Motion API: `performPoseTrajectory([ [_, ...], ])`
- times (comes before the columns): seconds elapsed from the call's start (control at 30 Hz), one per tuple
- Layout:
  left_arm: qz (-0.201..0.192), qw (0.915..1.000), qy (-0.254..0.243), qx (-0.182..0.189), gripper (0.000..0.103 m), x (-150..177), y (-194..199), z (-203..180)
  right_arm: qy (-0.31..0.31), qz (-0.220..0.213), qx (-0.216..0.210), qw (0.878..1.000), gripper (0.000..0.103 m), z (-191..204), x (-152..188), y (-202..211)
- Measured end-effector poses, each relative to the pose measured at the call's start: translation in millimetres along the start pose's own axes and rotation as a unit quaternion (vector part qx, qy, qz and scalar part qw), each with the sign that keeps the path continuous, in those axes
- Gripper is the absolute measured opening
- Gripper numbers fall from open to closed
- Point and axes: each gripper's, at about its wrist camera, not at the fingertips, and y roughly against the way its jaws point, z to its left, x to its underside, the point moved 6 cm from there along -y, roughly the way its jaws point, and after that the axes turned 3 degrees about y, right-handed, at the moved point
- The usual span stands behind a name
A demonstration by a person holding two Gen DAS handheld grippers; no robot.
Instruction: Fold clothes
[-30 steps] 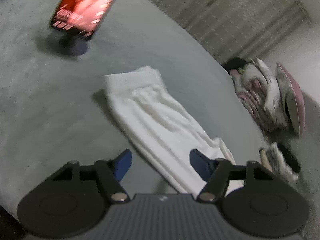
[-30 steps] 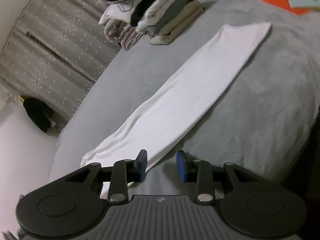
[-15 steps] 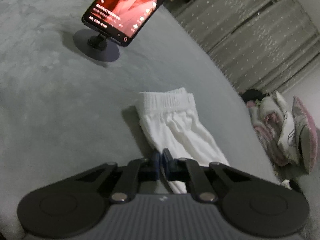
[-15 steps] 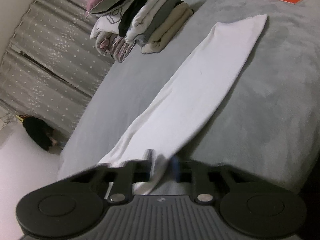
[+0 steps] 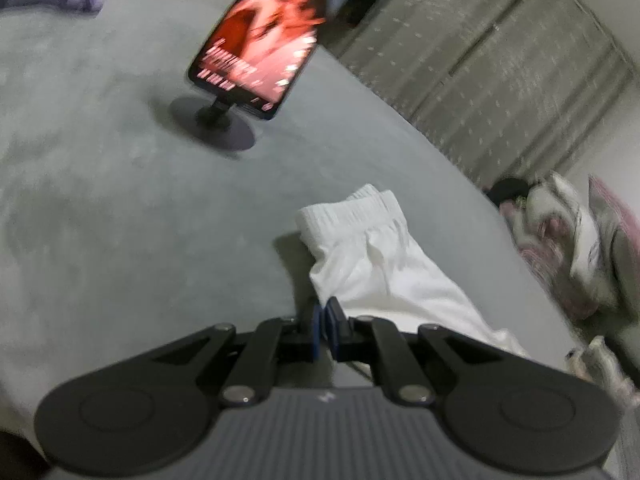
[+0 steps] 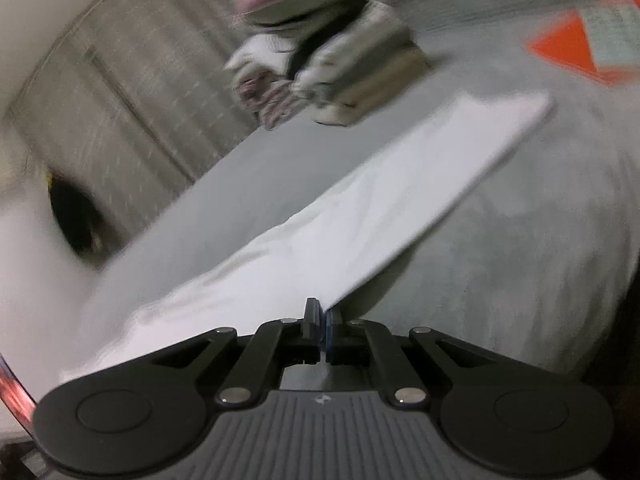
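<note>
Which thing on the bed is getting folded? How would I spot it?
Find the big grey fuzzy bed cover. Near its edge lie long white pants with a ribbed elastic waistband, pinched by the left gripper and the right gripper. Unlike the stack of folded clothes, they are plain white and stretched out flat.

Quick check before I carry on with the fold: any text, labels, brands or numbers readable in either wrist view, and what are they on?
None can be read.
Phone on its stand: lines of white text low on the screen, too blurred to read.
Left gripper body: a small pale logo mark, no letters legible.
Right gripper body: the same kind of mark, illegible.
Orange sheet on the bed: print too blurred to read.
White trousers: no label visible.
</note>
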Motion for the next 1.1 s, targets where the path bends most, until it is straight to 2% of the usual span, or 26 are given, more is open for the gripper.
performPoseTrajectory([
  [0.1,-0.001,0.9994,-0.033,-0.013,0.008,3,5,-6,0.05,-0.004,0.01,0.999,0.003,7,3,5],
  [0.2,-0.006,0.9983,-0.054,-0.021,0.01,2,16,-9,0.077,-0.002,0.012,0.997,0.01,12,6,14],
  [0.27,-0.021,0.9973,-0.064,-0.029,0.021,-2,26,-11,0.097,-0.012,0.021,0.995,0.014,17,7,22],
  [0.33,-0.036,0.9959,-0.075,-0.035,0.029,-5,36,-13,0.117,-0.026,0.033,0.992,0.024,23,7,30],
  [0.4,-0.052,0.9938,-0.092,-0.033,0.032,-13,43,-19,0.138,-0.05,0.05,0.988,0.03,31,6,37],
  [0.47,-0.064,0.9908,-0.115,-0.03,0.037,-20,48,-28,0.158,-0.066,0.06,0.983,0.03,39,1,37],
  [0.63,-0.045,0.9873,-0.152,-0.001,0.036,-29,44,-59,0.208,-0.067,0.034,0.975,0.03,77,-3,18],
  [0.7,-0.025,0.9849,-0.171,0.008,0.034,-32,32,-73,0.224,-0.062,0.016,0.973,0.03,95,-2,6],
  [0.77,0.0,0.9808,-0.194,0.015,0.026,-35,15,-87,0.236,-0.054,0.0,0.97,0.03,110,0,-6],
  [0.83,0.016,0.9756,-0.218,0.02,0.024,-38,-3,-97,0.245,-0.048,-0.01,0.968,0.03,122,3,-15],
  [0.93,0.032,0.9676,-0.25,0.021,0.02,-44,-35,-94,0.264,-0.043,-0.018,0.964,0.03,134,12,-25],
  [1.0,0.023,0.9676,-0.251,-0.006,0.017,-44,-49,-77,0.276,-0.037,-0.02,0.96,0.03,138,18,-32],
  [1.07,0.015,0.9683,-0.247,-0.031,0.006,-45,-63,-59,0.286,-0.022,-0.018,0.958,0.03,137,25,-41],
  [1.1,0.015,0.975,-0.22,-0.029,0.006,-47,-66,-49,0.291,-0.013,-0.016,0.956,0.031,135,29,-45],
])
